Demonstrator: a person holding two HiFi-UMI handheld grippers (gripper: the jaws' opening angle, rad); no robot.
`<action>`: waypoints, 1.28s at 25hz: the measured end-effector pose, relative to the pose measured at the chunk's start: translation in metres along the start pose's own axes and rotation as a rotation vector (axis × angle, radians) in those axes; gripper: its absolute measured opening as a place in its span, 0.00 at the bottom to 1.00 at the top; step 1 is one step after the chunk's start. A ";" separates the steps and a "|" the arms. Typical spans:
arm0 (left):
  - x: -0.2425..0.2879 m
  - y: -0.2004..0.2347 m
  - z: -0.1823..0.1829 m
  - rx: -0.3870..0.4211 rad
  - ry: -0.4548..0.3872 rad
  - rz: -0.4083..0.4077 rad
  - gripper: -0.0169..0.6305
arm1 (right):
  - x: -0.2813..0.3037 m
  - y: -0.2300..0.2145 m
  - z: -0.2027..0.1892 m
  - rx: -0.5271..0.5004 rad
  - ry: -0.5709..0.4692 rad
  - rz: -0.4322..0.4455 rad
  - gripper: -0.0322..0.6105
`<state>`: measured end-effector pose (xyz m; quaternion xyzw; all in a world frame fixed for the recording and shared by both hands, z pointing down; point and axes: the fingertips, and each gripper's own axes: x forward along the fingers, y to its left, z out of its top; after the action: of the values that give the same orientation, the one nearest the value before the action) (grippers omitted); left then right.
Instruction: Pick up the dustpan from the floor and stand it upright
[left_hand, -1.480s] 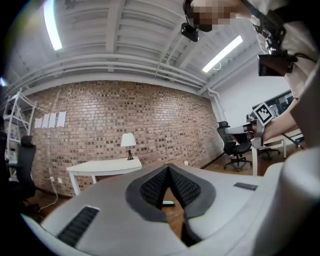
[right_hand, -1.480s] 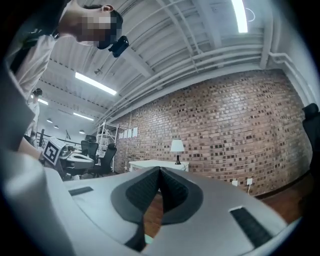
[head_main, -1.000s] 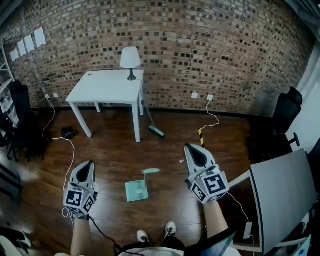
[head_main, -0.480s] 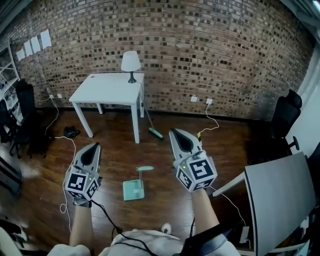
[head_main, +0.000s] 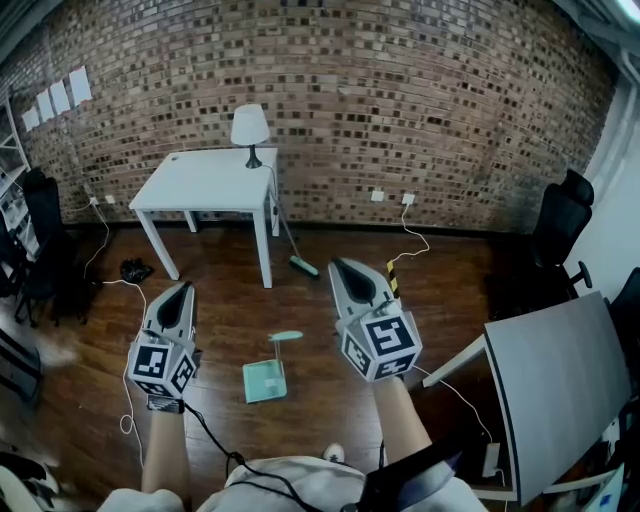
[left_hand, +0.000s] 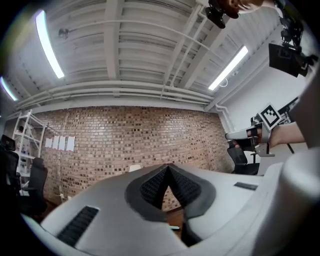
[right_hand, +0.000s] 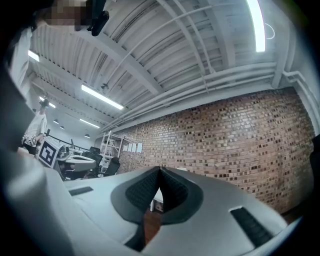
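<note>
Down on the wooden floor (head_main: 450, 300), low in the head view: the dustpan (head_main: 266, 372), apparently lying flat and not yet stood up. Runs lengthwise away from the person, pan end nearest, handle end pointing off toward the white table (head_main: 200, 180) and tipped a little to the right.

Left of the dustpan, held high above it: the left gripper (head_main: 181, 290), pressed fully closed on nothing, aimed about level at the brick wall (head_main: 400, 100) rather than down. Right of the dustpan, likewise raised: the right gripper (head_main: 341, 266), also closed tight and empty, also aimed out level.

Sits between the two grippers, then, and below both. Seems about equally far from each, with the handle end leaning slightly to the right gripper's side.

Calls, by this reading, for tipping a gripper nose-down, opening its jaws and dropping toward the handle end beyond the pan. Needs the jaws turned across the handle's line, not along it. Risks, otherwise, sliding the pan over the smooth boards instead of gripping it.

Beyond the dustpan, beside the table's leg: a broom (head_main: 303, 266), no part of this step.
</note>
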<state>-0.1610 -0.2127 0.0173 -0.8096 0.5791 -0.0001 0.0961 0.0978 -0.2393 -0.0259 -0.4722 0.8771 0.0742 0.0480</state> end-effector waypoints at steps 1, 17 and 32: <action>-0.003 0.001 0.000 0.002 0.001 0.001 0.03 | -0.001 0.003 0.001 0.003 0.001 -0.003 0.02; -0.089 -0.013 0.000 0.061 0.013 -0.104 0.03 | -0.062 0.089 -0.021 0.054 0.113 -0.037 0.02; -0.296 -0.232 -0.004 -0.006 0.082 -0.111 0.03 | -0.354 0.151 -0.044 0.145 0.235 0.012 0.02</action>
<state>-0.0418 0.1366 0.0907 -0.8399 0.5369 -0.0369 0.0700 0.1653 0.1257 0.0848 -0.4678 0.8824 -0.0448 -0.0216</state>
